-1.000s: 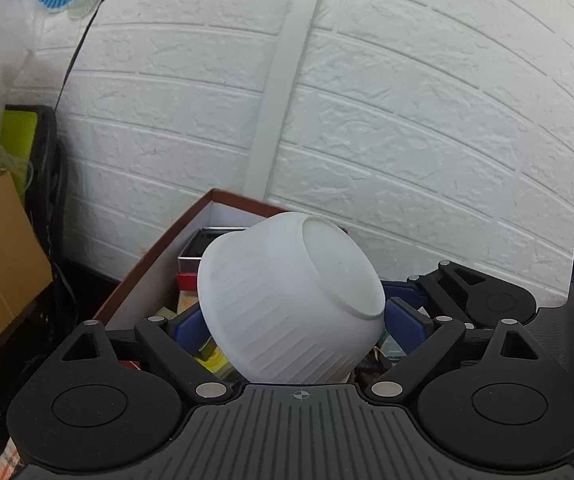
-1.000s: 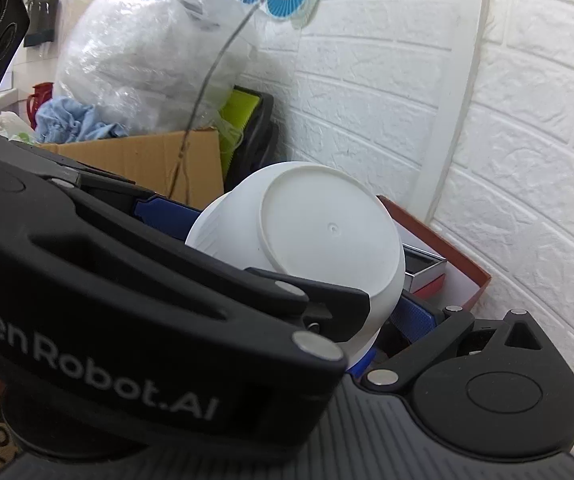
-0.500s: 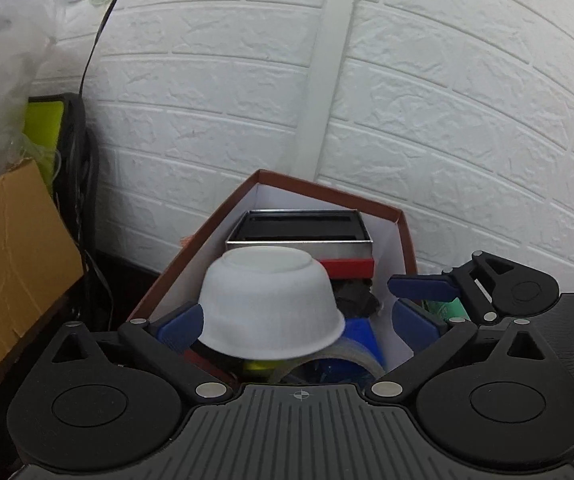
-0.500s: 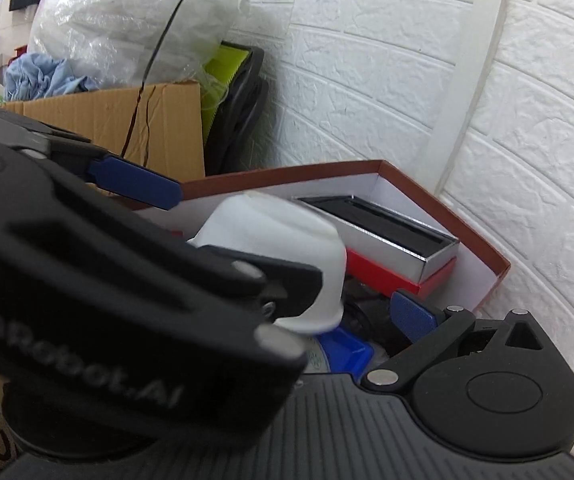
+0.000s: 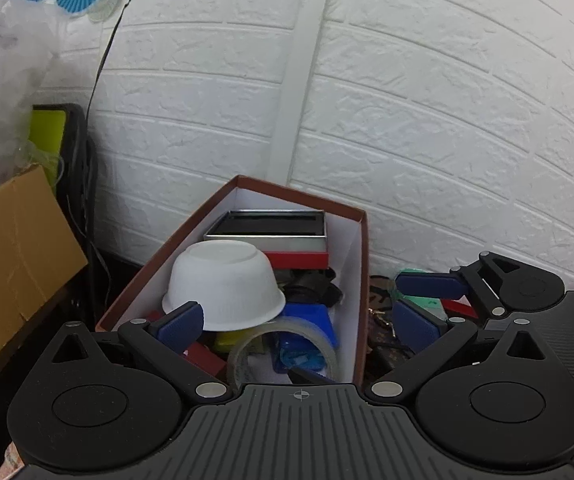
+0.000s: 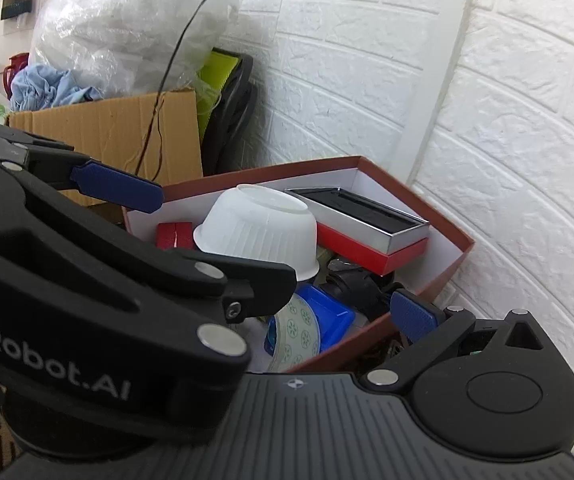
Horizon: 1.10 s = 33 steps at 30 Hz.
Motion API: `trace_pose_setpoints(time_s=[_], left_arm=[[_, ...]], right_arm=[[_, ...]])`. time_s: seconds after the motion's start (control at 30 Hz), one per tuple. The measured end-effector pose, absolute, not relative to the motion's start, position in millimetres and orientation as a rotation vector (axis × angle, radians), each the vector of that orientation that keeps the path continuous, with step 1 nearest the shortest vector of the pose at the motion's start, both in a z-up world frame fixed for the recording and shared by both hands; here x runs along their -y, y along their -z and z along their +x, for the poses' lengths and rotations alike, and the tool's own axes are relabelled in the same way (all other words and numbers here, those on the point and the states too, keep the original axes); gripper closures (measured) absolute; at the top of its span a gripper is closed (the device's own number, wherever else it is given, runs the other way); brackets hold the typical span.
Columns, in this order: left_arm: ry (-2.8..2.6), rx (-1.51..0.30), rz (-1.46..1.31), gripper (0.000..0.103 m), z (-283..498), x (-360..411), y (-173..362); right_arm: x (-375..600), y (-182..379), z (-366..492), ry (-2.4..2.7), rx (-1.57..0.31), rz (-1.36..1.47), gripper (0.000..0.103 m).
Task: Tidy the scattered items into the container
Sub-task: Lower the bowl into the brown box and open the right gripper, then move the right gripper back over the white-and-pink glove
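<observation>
The white bowl point(image 5: 225, 284) lay upturned in the box point(image 5: 361, 264); left gripper point(image 5: 297, 322) fingers wide, empty; right gripper's point(image 5: 423, 300) spread; clutter point(image 5: 387, 320) remained outside.

The bowl point(image 5: 225, 282) sits upside down in the box point(image 5: 361, 264), before the stacked cases point(image 5: 287, 240), above the tape roll point(image 5: 283, 350).

The black left gripper point(image 5: 295, 322) with 2 blue-padded fingers point(image 5: 179, 322) stands spread wide, holding nothing. The black right gripper point(image 5: 421, 304) with blue pads sits just beside it, its state unclear.
</observation>
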<state>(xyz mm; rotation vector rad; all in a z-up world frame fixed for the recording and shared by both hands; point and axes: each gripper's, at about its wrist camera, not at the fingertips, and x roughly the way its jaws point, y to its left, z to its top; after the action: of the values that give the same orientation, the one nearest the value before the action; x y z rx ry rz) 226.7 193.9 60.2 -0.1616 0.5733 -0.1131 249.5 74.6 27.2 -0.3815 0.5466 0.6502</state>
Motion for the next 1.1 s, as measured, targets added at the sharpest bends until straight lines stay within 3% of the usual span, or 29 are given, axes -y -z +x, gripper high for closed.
trace_pose_setpoints(time_s=[0.53,1.1], left_arm=[[0.057,-0.538,-0.127,0.0,107.2,-81.5,-80.0],[0.185,-0.746,-0.107,0.0,78.3,10.2,17.6]], right_arm=[[3.4,-46.8,142.7,-0.573,-0.525,-0.376,0.0],[155.0,45.7,75.3,-0.265,-0.695,-0.097,0.001]])
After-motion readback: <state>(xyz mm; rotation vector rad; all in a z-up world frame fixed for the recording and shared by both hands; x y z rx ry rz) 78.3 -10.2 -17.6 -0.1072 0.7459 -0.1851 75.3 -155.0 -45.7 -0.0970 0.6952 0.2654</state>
